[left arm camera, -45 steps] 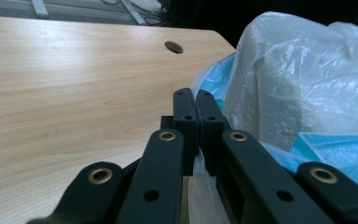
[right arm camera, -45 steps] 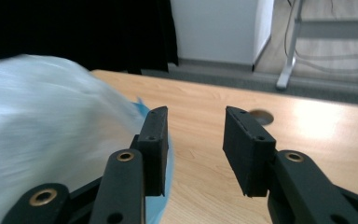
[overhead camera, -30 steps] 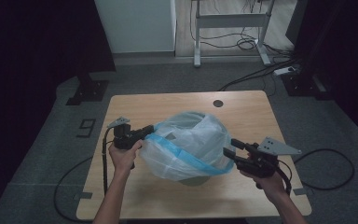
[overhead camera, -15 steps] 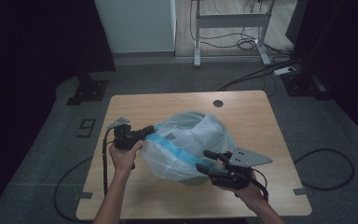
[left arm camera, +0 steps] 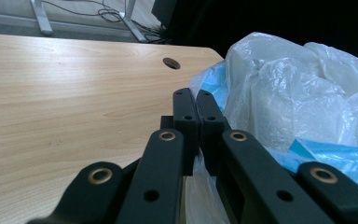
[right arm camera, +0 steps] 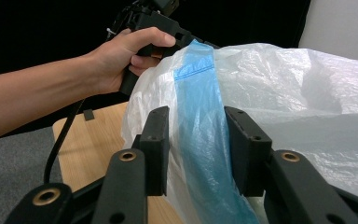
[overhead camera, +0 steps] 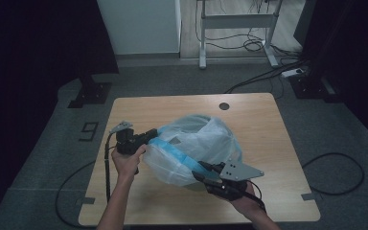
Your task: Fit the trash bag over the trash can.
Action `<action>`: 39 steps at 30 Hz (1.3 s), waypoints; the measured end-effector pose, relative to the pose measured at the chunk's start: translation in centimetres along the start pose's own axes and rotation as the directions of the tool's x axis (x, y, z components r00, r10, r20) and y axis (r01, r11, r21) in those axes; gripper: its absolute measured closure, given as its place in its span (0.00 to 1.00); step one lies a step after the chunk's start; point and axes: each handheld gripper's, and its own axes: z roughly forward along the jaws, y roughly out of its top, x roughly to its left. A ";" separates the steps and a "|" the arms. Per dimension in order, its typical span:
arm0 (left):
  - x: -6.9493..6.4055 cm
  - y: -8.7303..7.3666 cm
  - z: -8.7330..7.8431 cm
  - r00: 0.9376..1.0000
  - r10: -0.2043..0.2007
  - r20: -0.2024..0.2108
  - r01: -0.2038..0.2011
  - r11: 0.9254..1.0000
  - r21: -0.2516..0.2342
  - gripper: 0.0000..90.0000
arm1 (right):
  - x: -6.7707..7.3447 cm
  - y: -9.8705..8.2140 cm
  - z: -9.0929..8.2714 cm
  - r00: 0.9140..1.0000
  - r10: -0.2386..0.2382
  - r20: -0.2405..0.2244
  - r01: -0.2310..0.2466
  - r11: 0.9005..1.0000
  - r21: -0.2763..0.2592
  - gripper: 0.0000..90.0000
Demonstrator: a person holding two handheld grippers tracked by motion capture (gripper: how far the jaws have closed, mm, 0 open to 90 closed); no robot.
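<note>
A clear plastic bag (overhead camera: 196, 139) with a blue band (overhead camera: 172, 154) lies bulging on the wooden table (overhead camera: 268, 124). My left gripper (overhead camera: 154, 134) is at the bag's left side, shut on a fold of its plastic; in the left gripper view the jaws (left arm camera: 196, 100) meet with film pinched between them beside the bag (left arm camera: 298, 102). My right gripper (overhead camera: 199, 172) is at the bag's front right. Its jaws have just been closing and stand either side of the blue band (right arm camera: 200, 121) without clearly pressing it. The other hand (right arm camera: 121, 56) holds the far end.
A round cable hole (overhead camera: 224, 106) sits near the table's far edge. Beyond the table stand a metal desk frame (overhead camera: 235, 28) and floor cables with a power strip (overhead camera: 292, 73). A cable trails off the table's left side (overhead camera: 107, 163).
My right gripper has moved left along the front of the table to the bag, and its jaws have narrowed around the blue band. The left gripper has kept still.
</note>
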 end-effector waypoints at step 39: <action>-0.2 -2.3 -0.5 0.999 0.023 0.042 -0.026 0.996 0.081 0.98 | -1.9 -8.3 -1.5 0.999 0.032 -0.013 -0.030 0.992 0.120 0.93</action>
